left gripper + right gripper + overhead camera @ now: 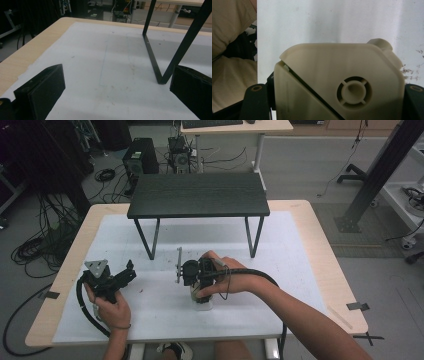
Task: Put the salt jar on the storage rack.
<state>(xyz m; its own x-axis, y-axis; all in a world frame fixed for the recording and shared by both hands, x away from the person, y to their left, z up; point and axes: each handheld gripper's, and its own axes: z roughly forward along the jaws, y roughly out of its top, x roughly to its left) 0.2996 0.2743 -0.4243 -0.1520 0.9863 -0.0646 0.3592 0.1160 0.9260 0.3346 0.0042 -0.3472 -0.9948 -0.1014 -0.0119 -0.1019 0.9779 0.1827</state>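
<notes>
The right hand-held gripper [196,292] points straight down at the tabletop [300,270], its jaws clamped on either side of a cream plastic block [337,82] that sits directly beneath it, between the two pads, resting on the white mat [150,310]. The left hand-held gripper [127,272] is well apart to the block's left, jaws spread wide with nothing between them.

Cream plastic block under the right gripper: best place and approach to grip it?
Across the cream plastic block's two flat side walls, coming straight down from above. The right gripper already stands that way, jaws shut on those sides. The top's round boss and corner knob look less suited to flat pads.
</notes>
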